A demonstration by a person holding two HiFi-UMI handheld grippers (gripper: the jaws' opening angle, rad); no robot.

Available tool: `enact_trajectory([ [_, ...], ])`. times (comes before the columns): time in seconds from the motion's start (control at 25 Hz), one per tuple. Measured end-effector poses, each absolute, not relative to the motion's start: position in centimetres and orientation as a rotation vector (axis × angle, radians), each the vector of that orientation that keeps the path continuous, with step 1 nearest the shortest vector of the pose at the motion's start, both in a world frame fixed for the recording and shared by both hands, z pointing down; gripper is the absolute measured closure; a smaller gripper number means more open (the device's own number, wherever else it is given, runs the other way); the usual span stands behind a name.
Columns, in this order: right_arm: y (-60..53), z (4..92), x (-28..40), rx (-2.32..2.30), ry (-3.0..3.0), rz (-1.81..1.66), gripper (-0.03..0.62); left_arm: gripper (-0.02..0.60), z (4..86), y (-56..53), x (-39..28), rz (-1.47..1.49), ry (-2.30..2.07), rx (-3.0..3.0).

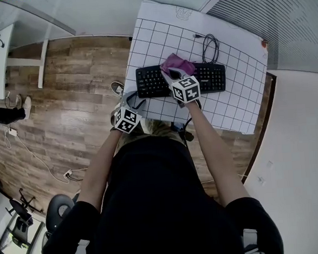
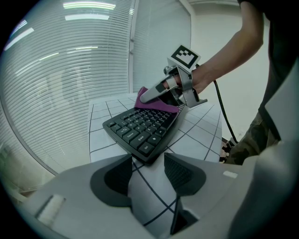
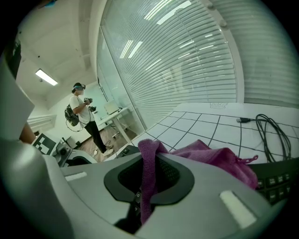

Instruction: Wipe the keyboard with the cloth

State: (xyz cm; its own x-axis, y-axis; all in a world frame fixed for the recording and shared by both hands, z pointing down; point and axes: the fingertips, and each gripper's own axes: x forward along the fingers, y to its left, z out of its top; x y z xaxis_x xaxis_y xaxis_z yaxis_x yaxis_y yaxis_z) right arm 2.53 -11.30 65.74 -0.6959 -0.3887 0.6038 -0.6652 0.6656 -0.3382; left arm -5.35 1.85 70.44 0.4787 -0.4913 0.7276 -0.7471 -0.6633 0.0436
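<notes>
A black keyboard lies across the white grid-lined table. A magenta cloth rests on its middle. My right gripper is shut on the cloth, and a fold of it runs down between the jaws. Part of the keyboard shows at the lower right of the right gripper view. My left gripper stands open at the table's near left edge, just short of the keyboard's left end, with nothing between its fingers. The left gripper view shows the right gripper over the cloth.
A coiled black cable lies on the table behind the keyboard. Window blinds run along the far side. A person stands far off beside a desk. Wooden floor lies left of the table.
</notes>
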Motion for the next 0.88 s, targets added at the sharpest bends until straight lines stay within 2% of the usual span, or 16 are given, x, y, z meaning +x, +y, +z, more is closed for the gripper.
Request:
enact_trajectory([
  [0.88, -10.3, 65.8, -1.8, 0.731, -2.415, 0.778, 0.551, 0.383, 70.6, 1.8, -5.3, 0.997, -1.038, 2.364],
])
